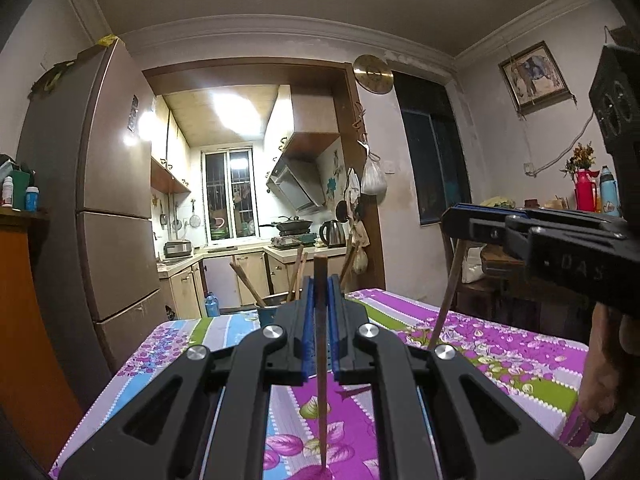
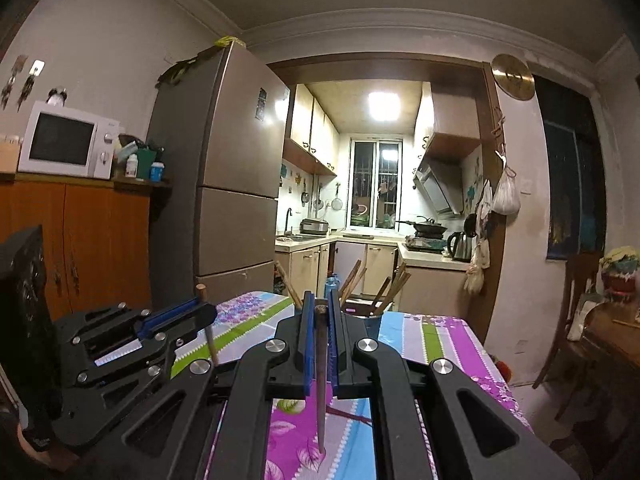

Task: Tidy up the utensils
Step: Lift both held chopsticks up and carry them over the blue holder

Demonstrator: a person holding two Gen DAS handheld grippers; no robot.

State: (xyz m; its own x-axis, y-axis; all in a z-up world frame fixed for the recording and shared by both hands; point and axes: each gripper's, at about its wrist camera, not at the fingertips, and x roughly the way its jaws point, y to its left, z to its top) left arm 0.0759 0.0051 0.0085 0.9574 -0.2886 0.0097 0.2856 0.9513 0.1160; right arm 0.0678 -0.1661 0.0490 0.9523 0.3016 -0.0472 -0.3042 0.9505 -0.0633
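Both your grippers, left (image 1: 320,300) and right (image 2: 319,312), are clamped on an upright chopstick (image 1: 321,360) each; next, carry them to the holder cup (image 2: 370,322) at frame centre.

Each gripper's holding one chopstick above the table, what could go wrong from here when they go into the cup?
1. The left gripper pinches its chopstick high up, with a long tail hanging; it may pivot or slip.
2. The cup already holds several splayed chopsticks; a new one might catch on them or tip it.
3. The right gripper sits close beside the left, so the two could bump.
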